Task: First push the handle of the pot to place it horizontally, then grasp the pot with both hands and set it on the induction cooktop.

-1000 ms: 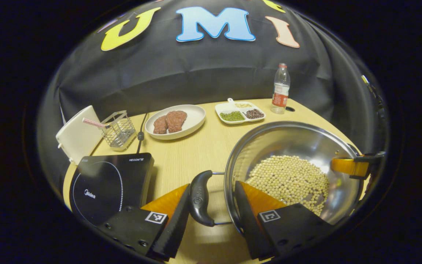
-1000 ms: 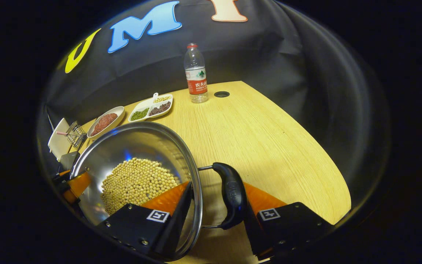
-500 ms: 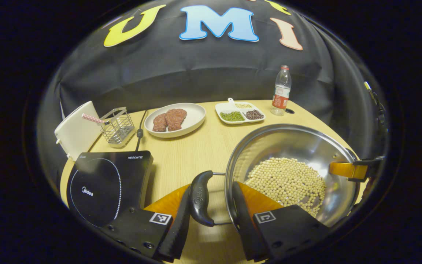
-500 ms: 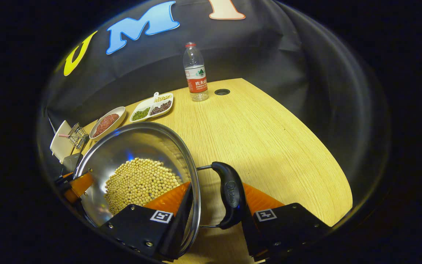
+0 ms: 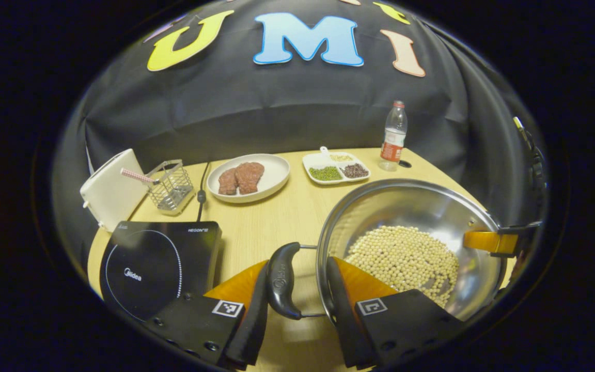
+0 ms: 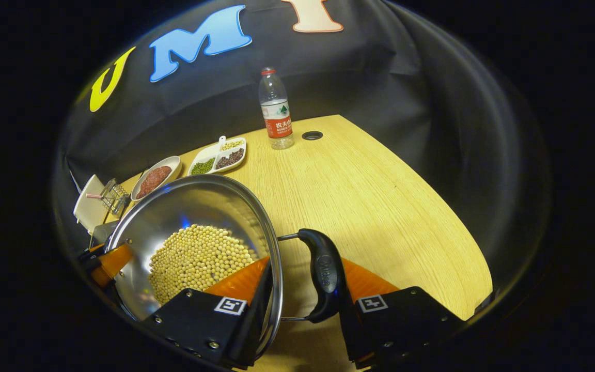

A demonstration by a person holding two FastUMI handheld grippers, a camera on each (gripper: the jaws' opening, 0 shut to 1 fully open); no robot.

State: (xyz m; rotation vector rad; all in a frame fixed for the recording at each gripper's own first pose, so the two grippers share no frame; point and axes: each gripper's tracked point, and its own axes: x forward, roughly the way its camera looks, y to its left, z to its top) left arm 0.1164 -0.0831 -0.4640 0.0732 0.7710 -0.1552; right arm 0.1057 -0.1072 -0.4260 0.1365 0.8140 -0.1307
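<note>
A steel pot point(image 5: 411, 204) holding soybeans point(image 5: 403, 258) sits at the table's front right, its two black handles level. My left gripper point(image 5: 297, 268) is shut on the left handle point(image 5: 281, 281), one finger outside the handle and one inside the pot wall. My right gripper point(image 6: 305, 268) grips the right handle point(image 6: 325, 274) the same way, beside the pot point(image 6: 194, 206). Across the pot, the other gripper's orange finger point(image 5: 483, 241) shows. The black induction cooktop point(image 5: 153, 266) lies on the table just left of the pot.
Behind the cooktop stand a wire basket point(image 5: 171, 186) and a white board point(image 5: 109, 191), with a cable point(image 5: 202, 181) running back. A plate point(image 5: 277, 165) of meat, a divided dish point(image 5: 312, 161) and a water bottle point(image 5: 393, 137) line the far edge. Bare table point(image 6: 380, 206) lies right of the pot.
Both grippers' fingers have closed in tighter on the handles. The table and far objects have shifted a little lower in both views, while the pot stays fixed between the fingers.
</note>
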